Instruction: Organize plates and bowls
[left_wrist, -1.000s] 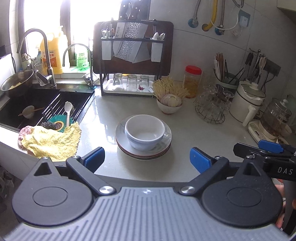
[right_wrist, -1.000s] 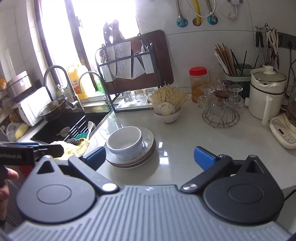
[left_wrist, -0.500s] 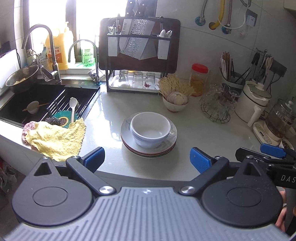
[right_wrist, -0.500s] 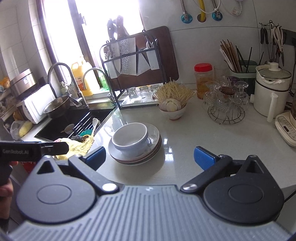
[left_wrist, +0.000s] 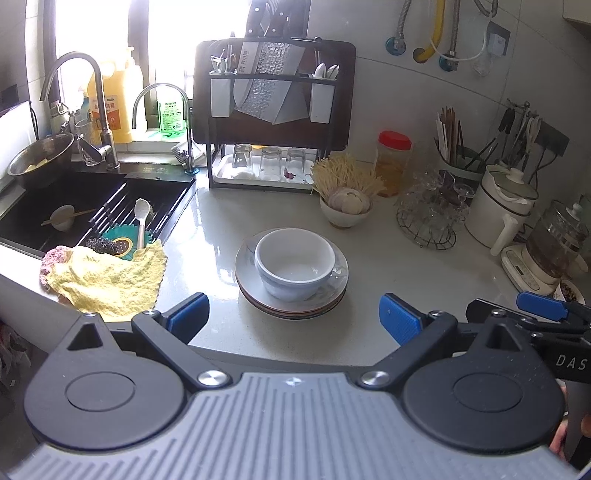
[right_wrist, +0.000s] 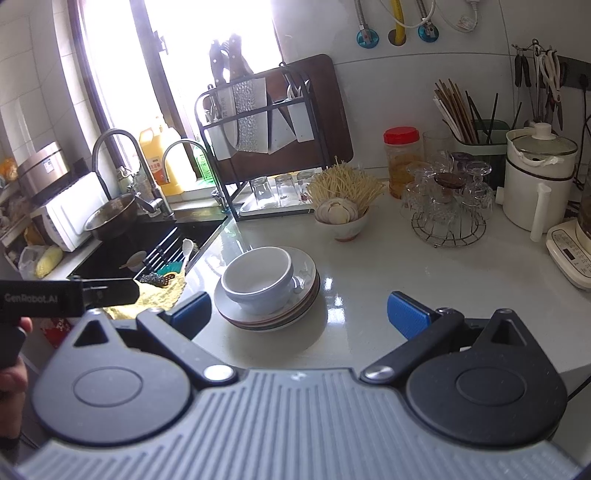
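Bright window (left_wrist: 110, 44) above sink (left_wrist: 74, 206), white-tiled wall (left_wrist: 424, 110).

Both wrist cams face fwd over counter (left_wrist: 424, 266), side by side, sharing stacked plates (left_wrist: 291, 295) w/ bowl (right_wrist: 258, 280).

I read "DAS" on right gripper (left_wrist: 541, 312) body; "GenRobot.AI" on left gripper (right_wrist: 110, 290) body; bottle labels unreadable.

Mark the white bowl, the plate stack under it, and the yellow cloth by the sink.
white bowl (left_wrist: 295, 264): left wrist view, on its inner floor.
plate stack (left_wrist: 246, 271): left wrist view, on the top plate's bare left rim.
yellow cloth (left_wrist: 107, 278): left wrist view, on the middle of its folded surface.
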